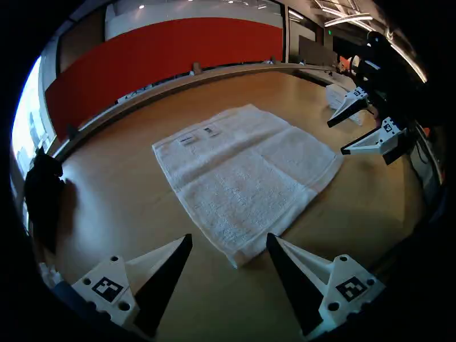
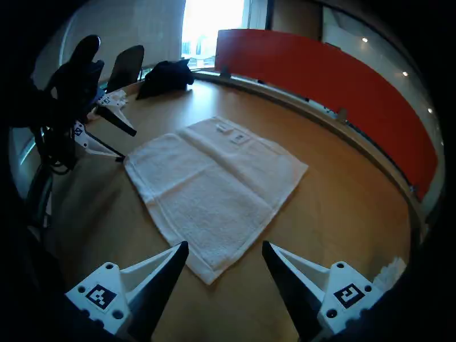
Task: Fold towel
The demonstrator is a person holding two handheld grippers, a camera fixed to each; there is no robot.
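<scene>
A white towel (image 1: 245, 171) lies flat and spread out on the wooden table (image 1: 114, 188), with two small labels near its far edge. In the left gripper view my left gripper (image 1: 228, 236) is open, and the towel's near corner lies between its fingers. My right gripper (image 1: 336, 138) stands open at the towel's right corner, just off the cloth. In the right gripper view the towel (image 2: 216, 182) points another corner between the fingers of my open right gripper (image 2: 223, 245). The left gripper (image 2: 129, 146) is open at the towel's far-left corner, held by a dark-sleeved hand.
A black bag (image 2: 165, 77) rests at the far end of the table, near dark chairs (image 2: 125, 65). A crumpled white cloth (image 1: 339, 97) lies behind the right gripper. A red wall panel (image 1: 171, 54) runs behind the table's curved far edge.
</scene>
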